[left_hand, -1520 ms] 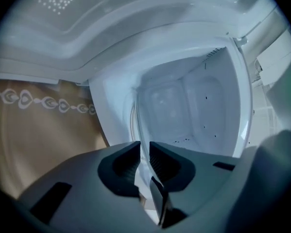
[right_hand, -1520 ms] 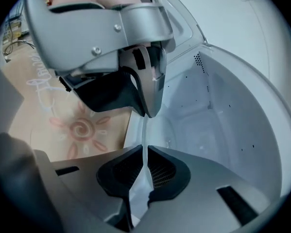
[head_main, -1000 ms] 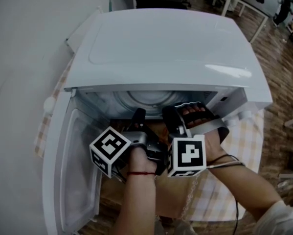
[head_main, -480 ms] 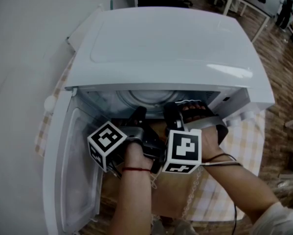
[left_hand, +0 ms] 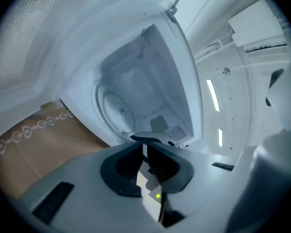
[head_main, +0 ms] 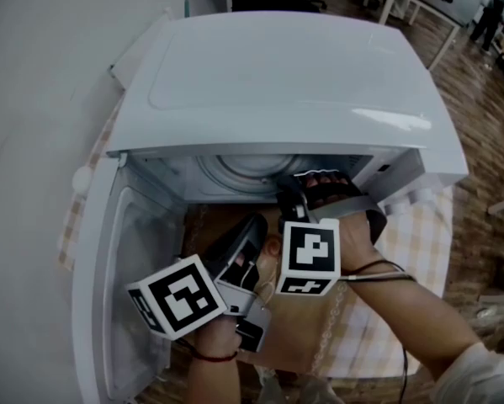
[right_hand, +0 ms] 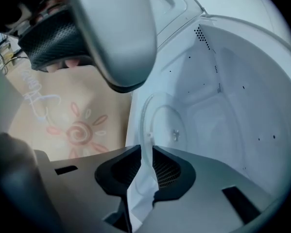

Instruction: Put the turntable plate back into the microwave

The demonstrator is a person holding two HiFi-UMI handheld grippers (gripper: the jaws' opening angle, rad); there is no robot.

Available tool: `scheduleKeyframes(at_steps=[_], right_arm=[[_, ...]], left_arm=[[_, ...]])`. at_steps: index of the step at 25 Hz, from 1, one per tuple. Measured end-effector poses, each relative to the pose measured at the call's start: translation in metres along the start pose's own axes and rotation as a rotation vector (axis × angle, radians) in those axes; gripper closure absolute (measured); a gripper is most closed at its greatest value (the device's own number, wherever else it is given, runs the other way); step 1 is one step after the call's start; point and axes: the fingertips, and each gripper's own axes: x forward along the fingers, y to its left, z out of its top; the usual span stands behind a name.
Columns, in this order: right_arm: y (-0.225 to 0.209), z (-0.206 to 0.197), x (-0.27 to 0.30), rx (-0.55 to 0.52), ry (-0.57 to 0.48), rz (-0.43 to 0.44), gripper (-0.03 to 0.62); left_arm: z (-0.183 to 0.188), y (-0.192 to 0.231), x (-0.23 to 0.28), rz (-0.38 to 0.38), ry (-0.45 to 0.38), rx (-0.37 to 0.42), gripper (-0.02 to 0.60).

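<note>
While the microwave (head_main: 277, 74) stands on the cloth-covered tabletop (head_main: 403, 251) with its door (head_main: 125, 284) swung open to the left, the glass turntable plate (head_main: 243, 168) lies flat on the floor of the cooking space, about midway between the side walls and inside the front edge.

The right hand-held gripper (head_main: 289, 194) reaches down over the front edge of that floor, just right of the middle. In the right gripper view its jaws (right_hand: 146, 149) stand a little apart and have just been opening. The near rim of the plate (right_hand: 167, 123) runs into the gap between them, with the rest of the plate spreading out beyond the tips. The pads do not look pressed on the glass. A hand in a dark fingerless glove (head_main: 336, 196) holds this tool.

The left hand-held gripper (head_main: 256, 224) sits outside the microwave, over the brown patterned mat (head_main: 205, 225) by the front edge and near the open door. It points toward the opening. In the left gripper view its jaws (left_hand: 146, 141) are closed together with nothing between them. The plate (left_hand: 117, 111) shows beyond the tips, well apart from them, on the floor of the cooking space.
</note>
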Motion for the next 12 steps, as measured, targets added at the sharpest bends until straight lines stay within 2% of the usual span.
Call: scheduleKeyframes(at_steps=[3, 6, 8, 12], right_arm=[[0.002, 0.005, -0.005, 0.033, -0.048, 0.014, 0.463], [0.009, 0.005, -0.008, 0.038, -0.06, 0.028, 0.456], [0.008, 0.002, -0.011, 0.021, -0.056, 0.006, 0.456], [0.009, 0.003, -0.019, 0.038, -0.076, -0.012, 0.456]], left_arm=[[-0.003, 0.001, 0.002, -0.035, -0.008, -0.013, 0.554], [-0.002, 0.005, 0.006, -0.033, -0.035, 0.011, 0.554], [0.0, 0.001, 0.008, -0.045, -0.064, 0.067, 0.554], [0.001, 0.0, 0.008, -0.019, -0.101, 0.209, 0.554]])
